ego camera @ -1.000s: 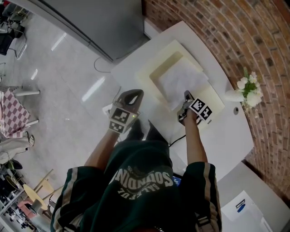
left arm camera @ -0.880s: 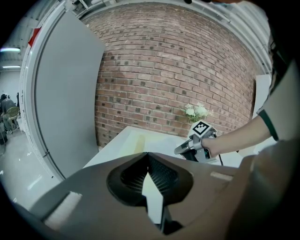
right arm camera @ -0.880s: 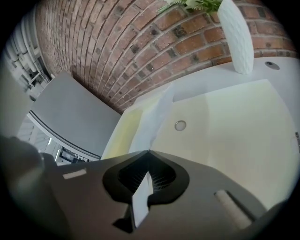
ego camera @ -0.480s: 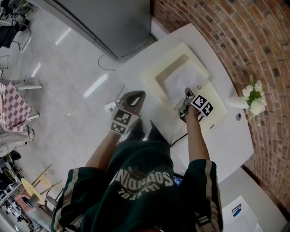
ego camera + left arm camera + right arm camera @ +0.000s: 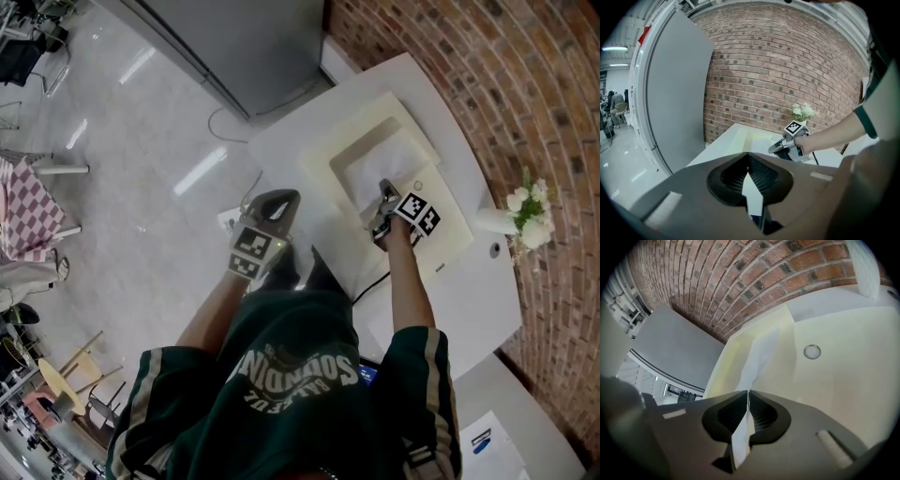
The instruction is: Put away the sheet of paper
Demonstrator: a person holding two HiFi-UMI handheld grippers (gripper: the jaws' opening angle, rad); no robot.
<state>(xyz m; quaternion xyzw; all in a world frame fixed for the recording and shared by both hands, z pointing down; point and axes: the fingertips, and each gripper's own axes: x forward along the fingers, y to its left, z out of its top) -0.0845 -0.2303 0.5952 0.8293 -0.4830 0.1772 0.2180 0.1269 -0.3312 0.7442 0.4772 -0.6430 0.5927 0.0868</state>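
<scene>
A white sheet of paper lies partly in the recess of a cream tray on the white table. My right gripper is shut on the sheet's near edge, low over the tray. In the right gripper view the paper runs from between the pads of the right gripper out over the tray; the jaws have just been easing open slightly, with the sheet still pinched. My left gripper hangs off the table's left edge, shut and empty.
A white vase of flowers stands at the table's right, by the brick wall. A small round ring sits in the tray's flat part. A grey panel stands left of the table. A black cable trails under my right arm.
My right gripper has moved forward and down over the tray with the paper, which now lies further into the recess. The left gripper has hardly shifted.
</scene>
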